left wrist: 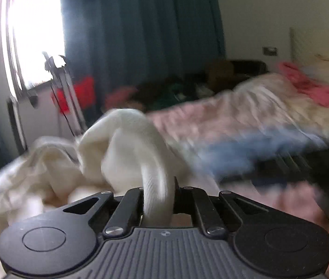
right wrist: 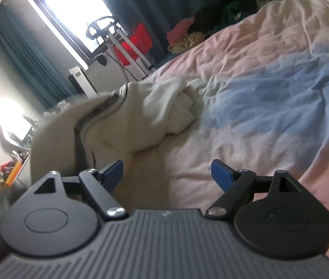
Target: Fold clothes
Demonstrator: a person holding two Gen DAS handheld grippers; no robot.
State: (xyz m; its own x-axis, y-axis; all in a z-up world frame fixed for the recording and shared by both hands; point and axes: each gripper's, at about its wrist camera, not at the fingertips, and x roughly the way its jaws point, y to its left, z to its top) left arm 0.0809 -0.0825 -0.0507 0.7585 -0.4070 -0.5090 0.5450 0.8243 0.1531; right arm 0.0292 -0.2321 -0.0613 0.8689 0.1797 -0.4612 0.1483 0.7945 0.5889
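Cream garment, a knit top with a dark zipper running down it, lies bunched on the bed, at centre-left of the left wrist view and left of centre in the right wrist view. One rolled ribbed edge of it runs down into the left tool, whose jaws are pressed together on that fabric at bottom centre; rest of the garment trails up and left from there, blurred. Right tool sits at lower centre of its view, blue pads spread wide, nothing between them, only bedding below; garment's near edge is just beside the left-hand pad. Bed cover is crumpled, pink with pale blue patches, filling the right side of both views. Pile of dark and red clothes sits at the bed's far edge, upper right. Bright window upper left, teal curtain beside it, red bin and a metal stand below the window.
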